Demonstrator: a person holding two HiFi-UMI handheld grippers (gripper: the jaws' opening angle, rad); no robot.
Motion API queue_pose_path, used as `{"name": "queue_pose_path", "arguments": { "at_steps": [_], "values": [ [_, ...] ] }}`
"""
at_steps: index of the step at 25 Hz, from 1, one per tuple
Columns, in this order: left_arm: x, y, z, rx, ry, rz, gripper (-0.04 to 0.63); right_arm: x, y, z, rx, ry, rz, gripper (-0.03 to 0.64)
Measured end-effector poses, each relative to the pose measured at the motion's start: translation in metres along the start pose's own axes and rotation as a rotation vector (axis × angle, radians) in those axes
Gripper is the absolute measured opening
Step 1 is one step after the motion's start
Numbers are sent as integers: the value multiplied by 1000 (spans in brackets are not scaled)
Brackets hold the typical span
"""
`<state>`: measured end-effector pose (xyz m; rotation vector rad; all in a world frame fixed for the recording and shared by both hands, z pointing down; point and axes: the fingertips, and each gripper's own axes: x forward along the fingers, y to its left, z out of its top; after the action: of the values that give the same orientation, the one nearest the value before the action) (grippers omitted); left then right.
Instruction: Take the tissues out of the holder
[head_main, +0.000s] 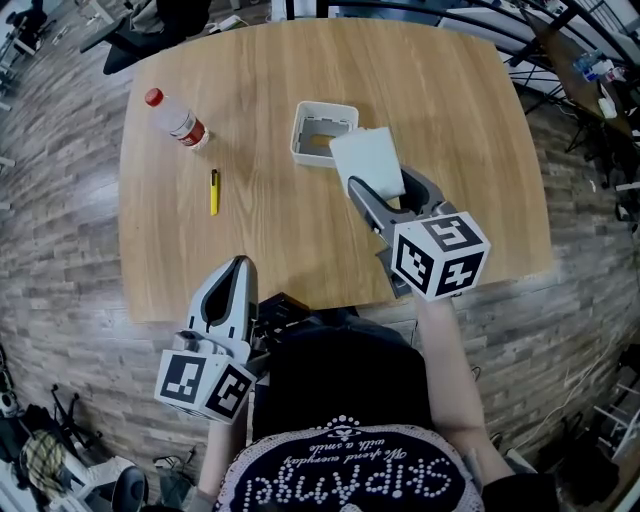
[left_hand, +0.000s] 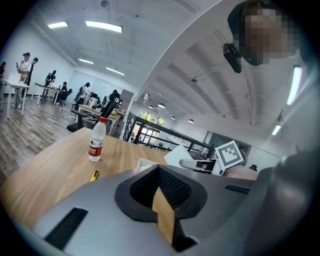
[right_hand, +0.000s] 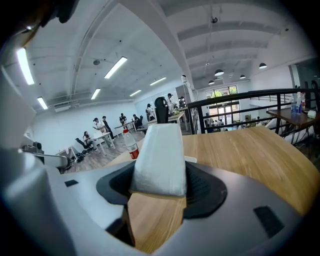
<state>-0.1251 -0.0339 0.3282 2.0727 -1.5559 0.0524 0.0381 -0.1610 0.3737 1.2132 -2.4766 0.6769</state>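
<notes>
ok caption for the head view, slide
Right gripper holds the tissue pack out of the white holder; left gripper empty.

This is an open-plan workroom, part office and part lab. A wooden table (head_main: 250, 100) stands on a grey plank floor (head_main: 60, 230). Strip lights (left_hand: 103, 26) run along a high white ceiling. People (right_hand: 100, 125) gather at far tables (some seated, some standing), and a black railing (right_hand: 240, 97) fences the far right.
</notes>
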Motion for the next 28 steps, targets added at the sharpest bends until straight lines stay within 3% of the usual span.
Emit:
{"name": "queue_pose_path", "arguments": {
  "at_steps": [28],
  "values": [
    [3,-3,0,13,22,-54,6,-89,15,-30,-8,-7,-73,273]
  ]
}}
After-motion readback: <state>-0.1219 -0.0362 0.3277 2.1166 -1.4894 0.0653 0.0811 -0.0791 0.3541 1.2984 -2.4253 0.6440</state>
